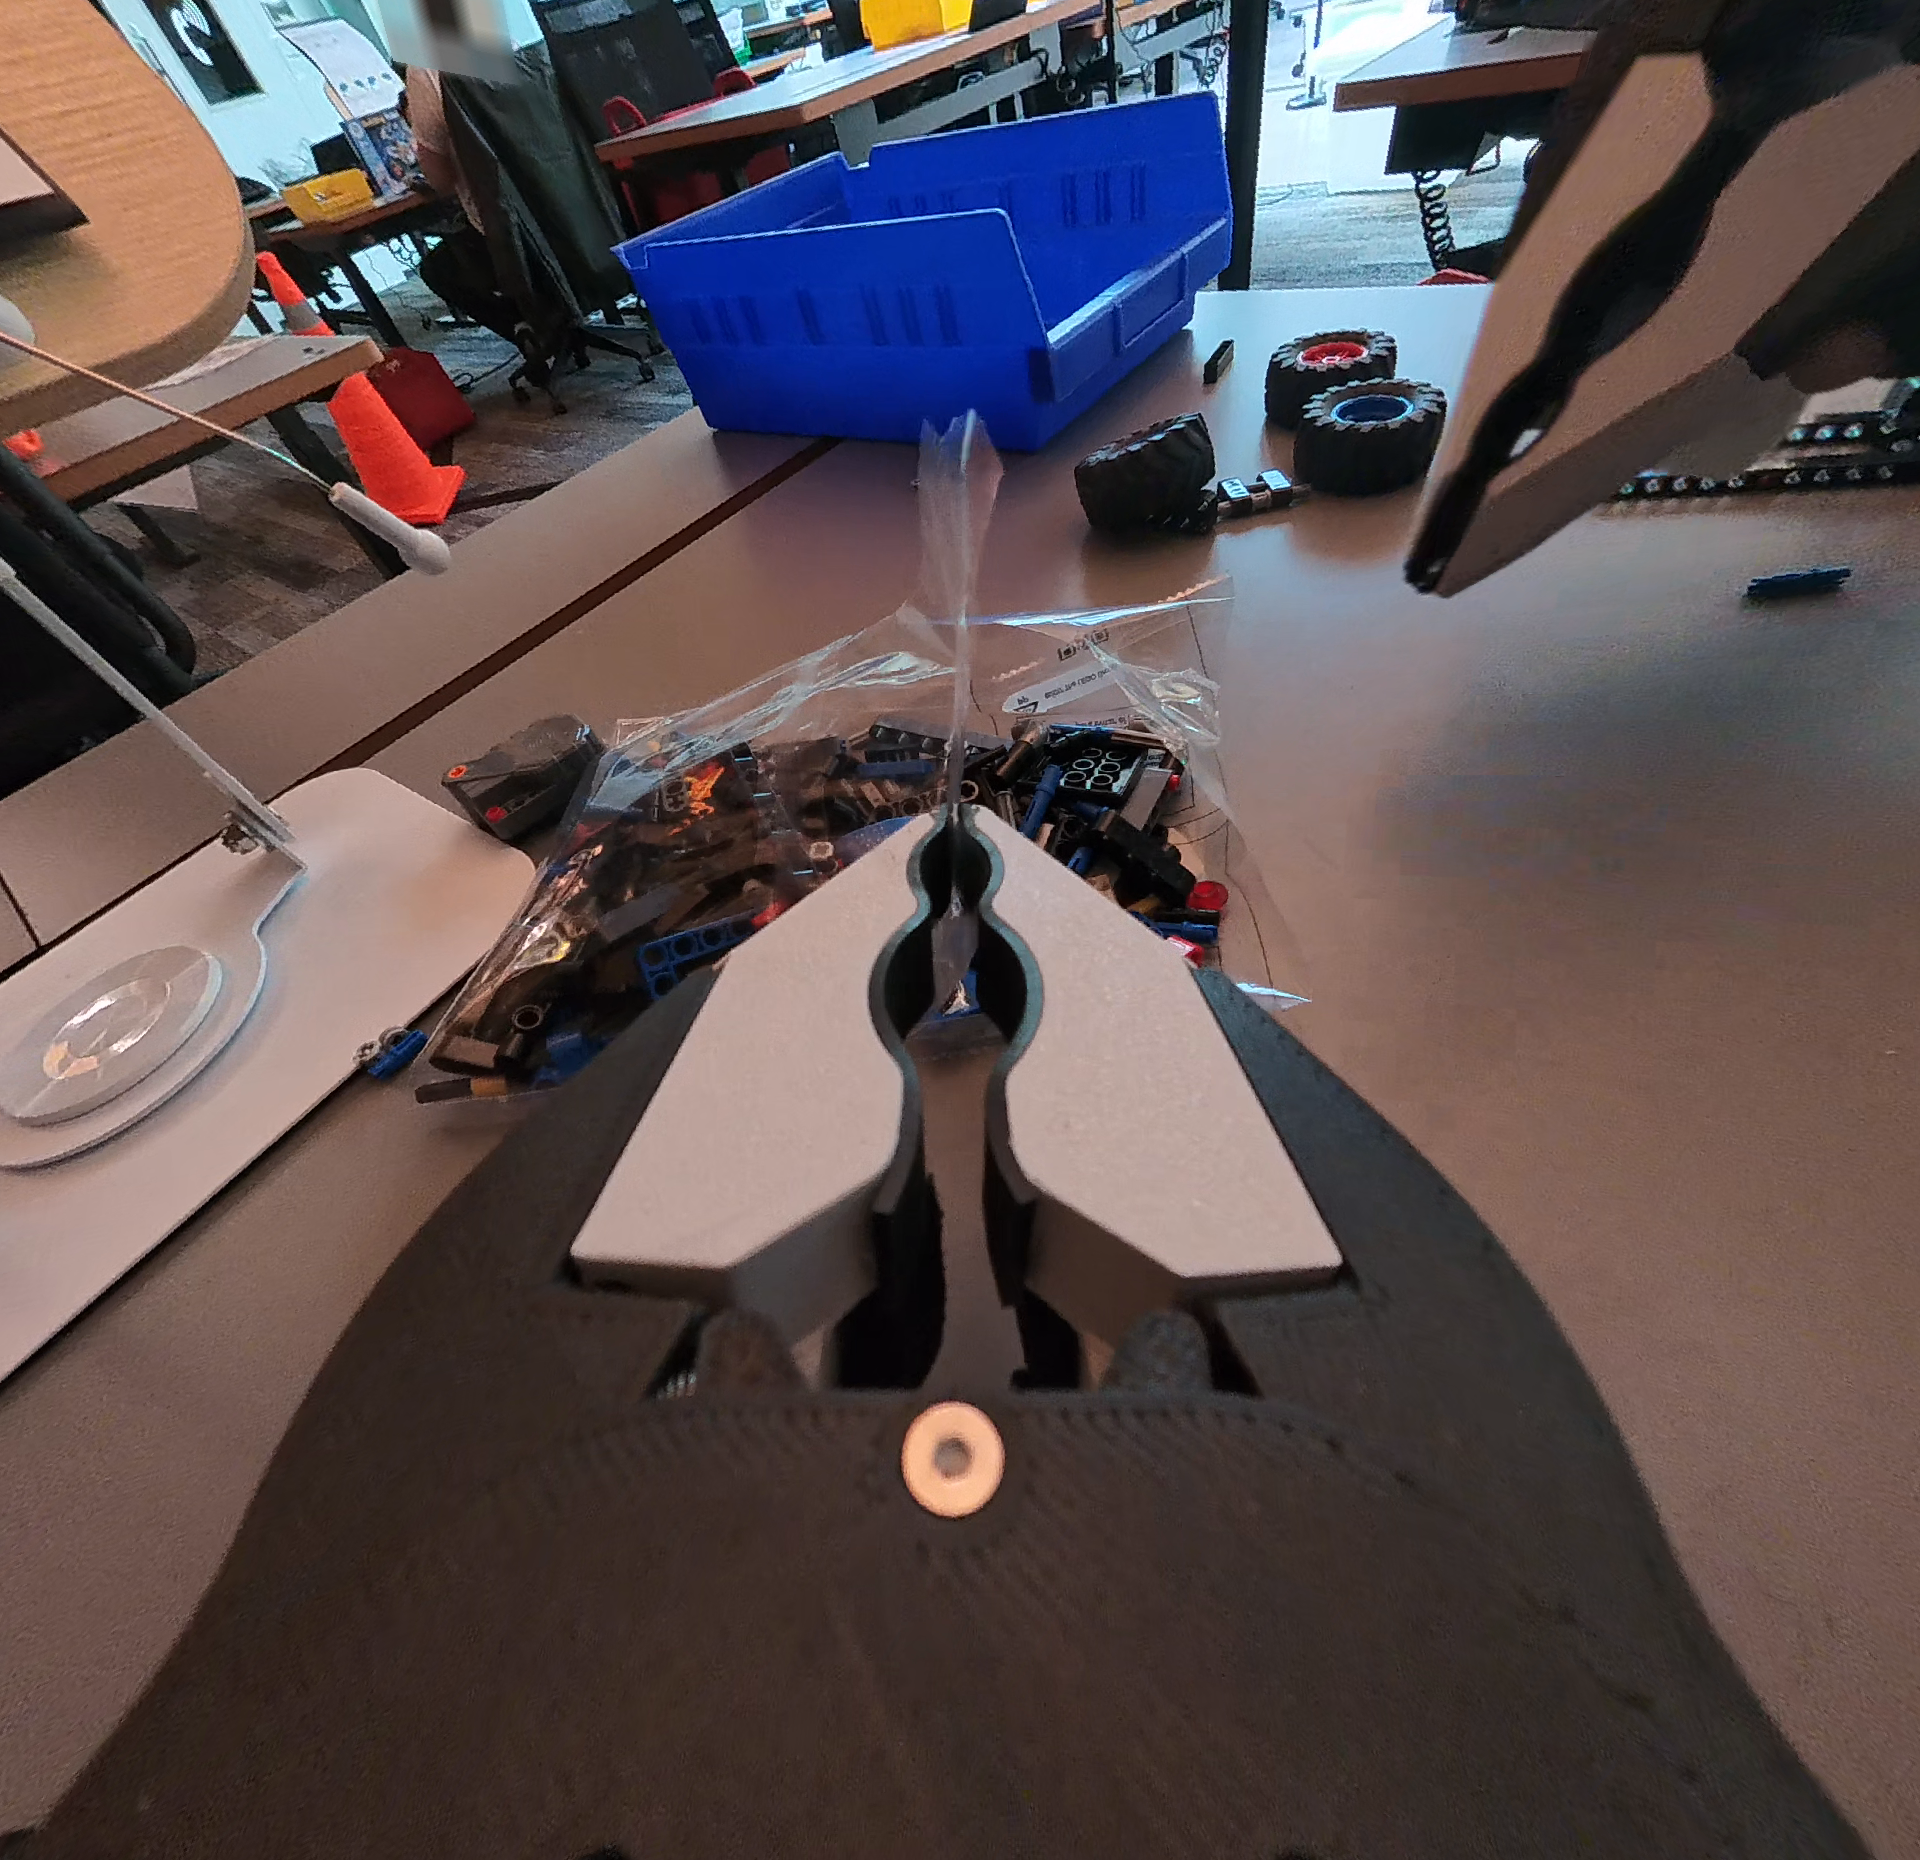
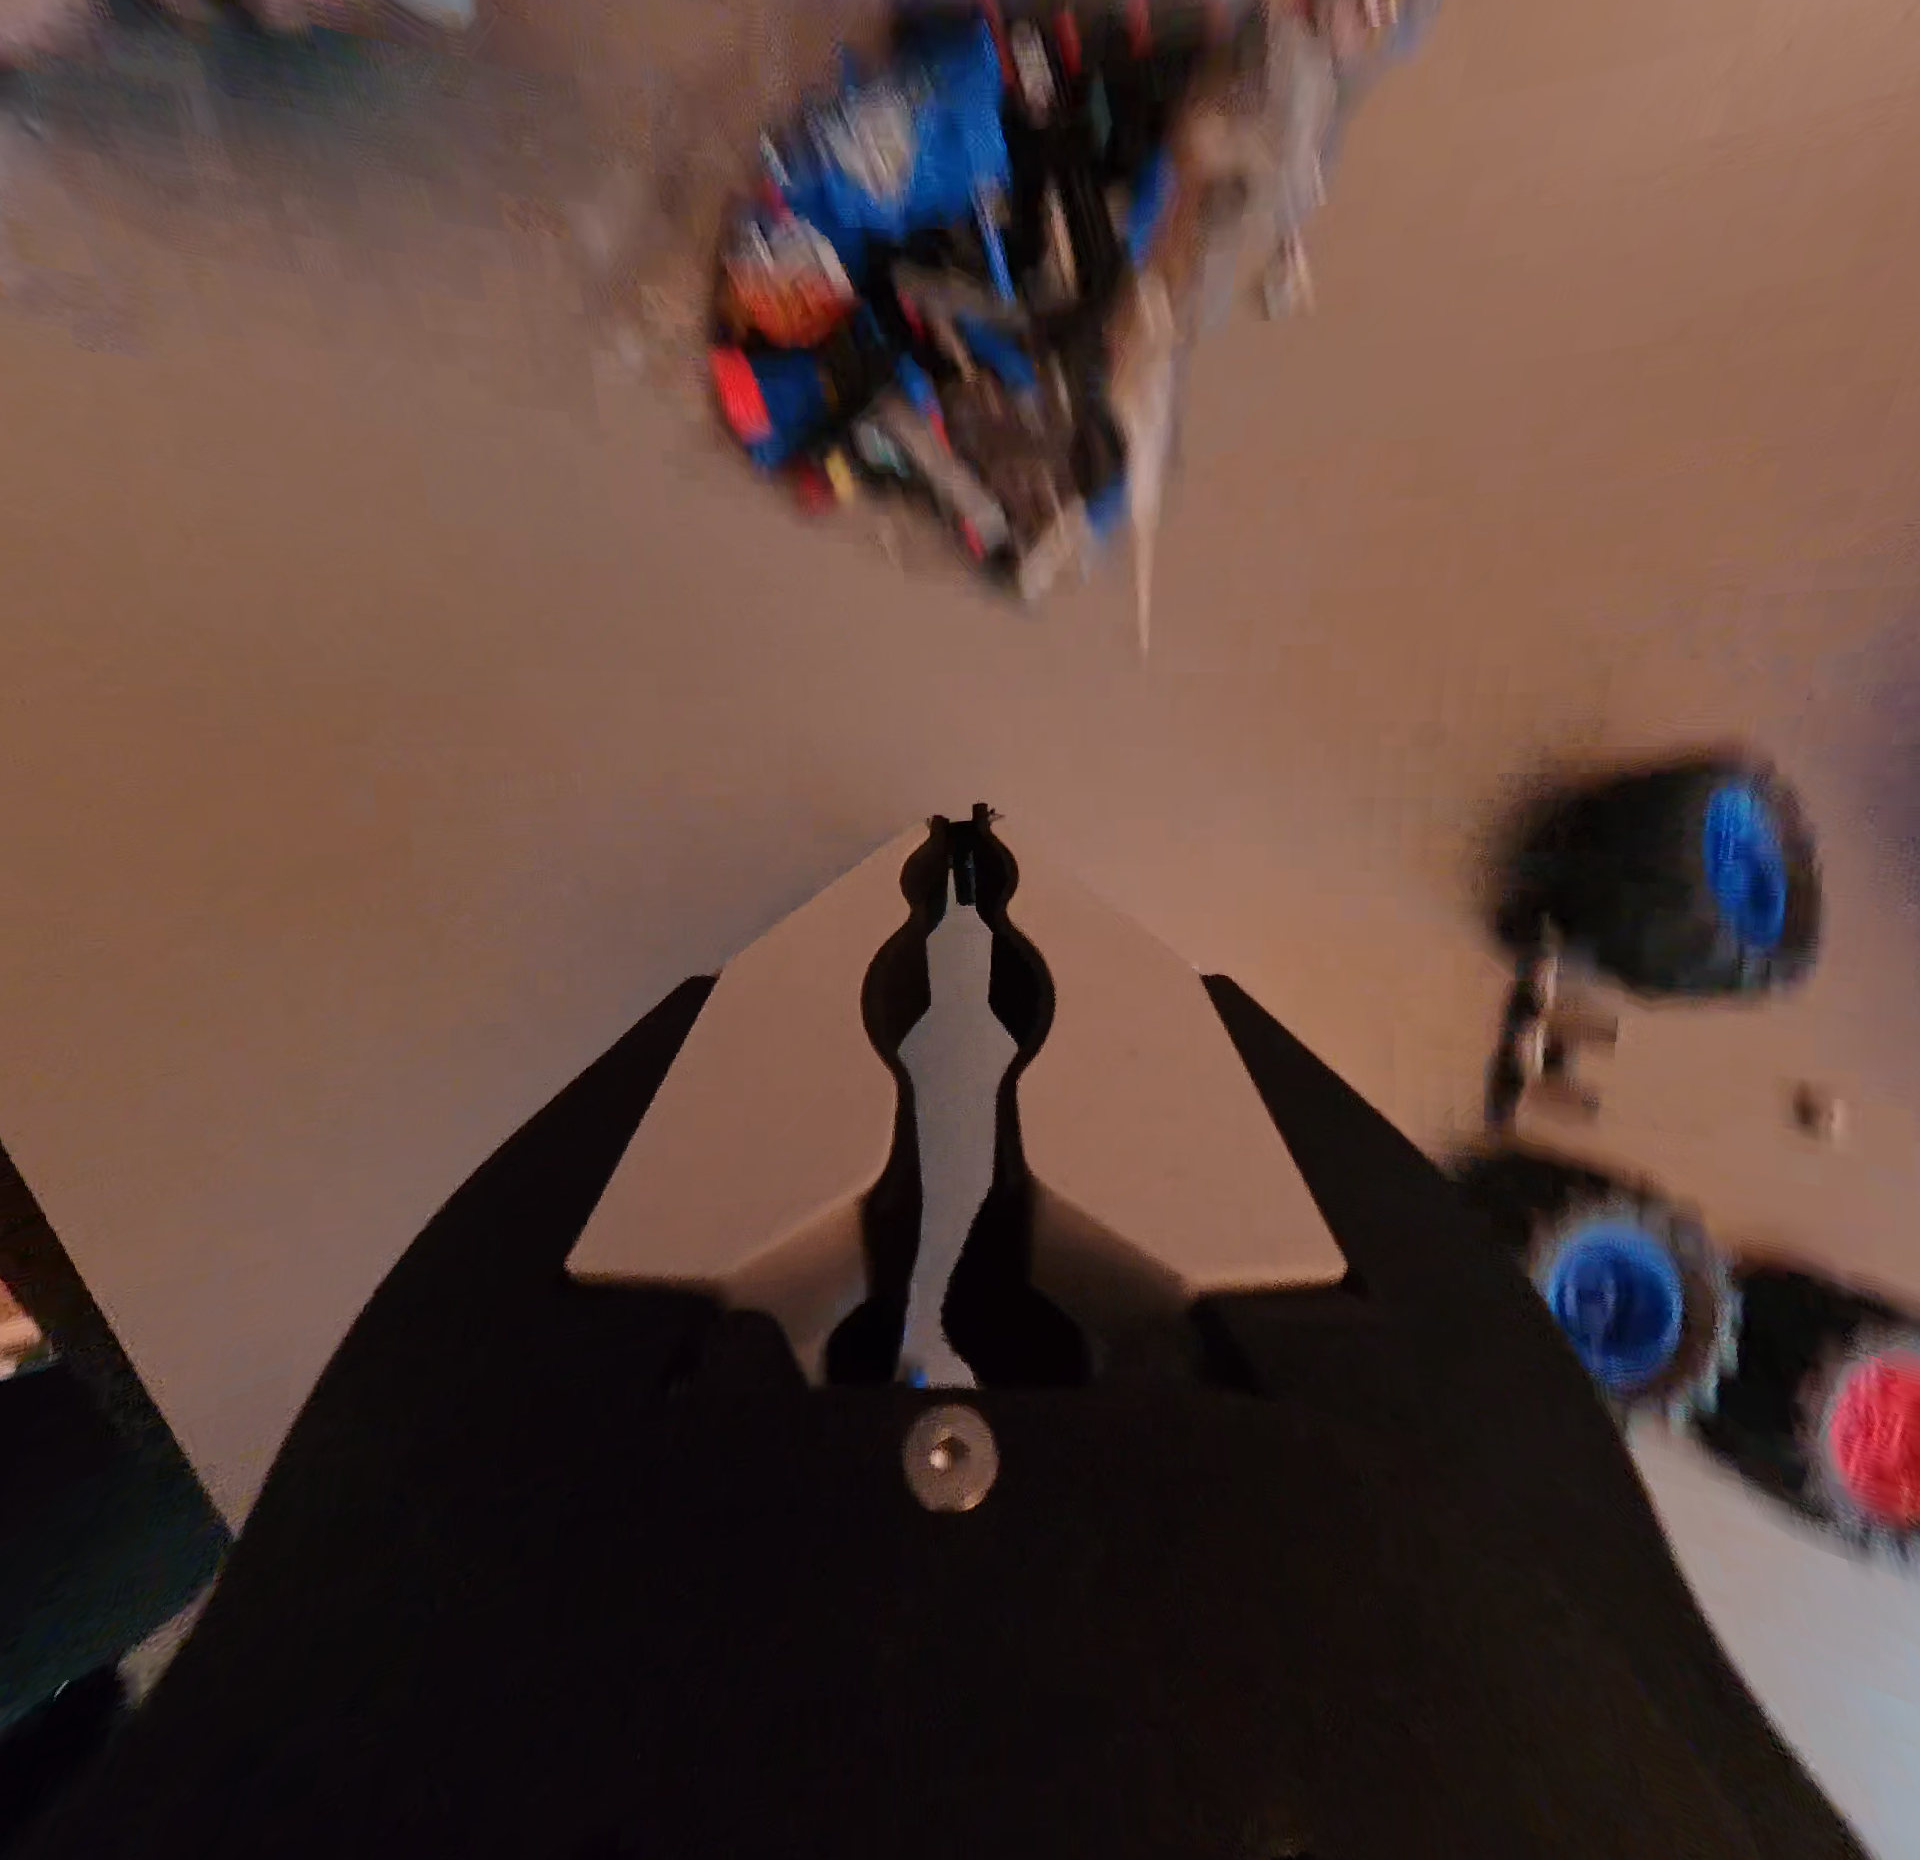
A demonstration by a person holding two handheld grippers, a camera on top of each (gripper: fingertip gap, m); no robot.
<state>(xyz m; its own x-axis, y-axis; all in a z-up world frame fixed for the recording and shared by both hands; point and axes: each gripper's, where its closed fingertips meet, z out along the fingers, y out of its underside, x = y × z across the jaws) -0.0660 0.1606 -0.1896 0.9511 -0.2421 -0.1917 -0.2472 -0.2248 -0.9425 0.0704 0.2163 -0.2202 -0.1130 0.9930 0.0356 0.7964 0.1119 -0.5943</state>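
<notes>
- Left gripper point(image 1: 954, 823): jaws closed on a strip of the clear plastic bag point(image 1: 831, 802), which lies on the brown table point(image 1: 1507, 875) and holds black and blue bricks.
- Right gripper point(image 2: 964, 823): jaws closed on a small black piece point(image 2: 964, 875), above the table.
- Nearby: blue bin point(image 1: 935, 272); toy tyres point(image 1: 1351, 397).
- Handling judgement: thin film slips; pinch firmly.

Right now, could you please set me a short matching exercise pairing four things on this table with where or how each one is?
Things:
1. clear bag of bricks
2. blue bin
3. red-hubbed wheel
4. right gripper

States:
A. raised above the table, empty
B. strip pinched in the left gripper
C. beside a blue-hubbed wheel
D. at the table's far edge

Pairs: 1-B, 2-D, 3-C, 4-A
</notes>
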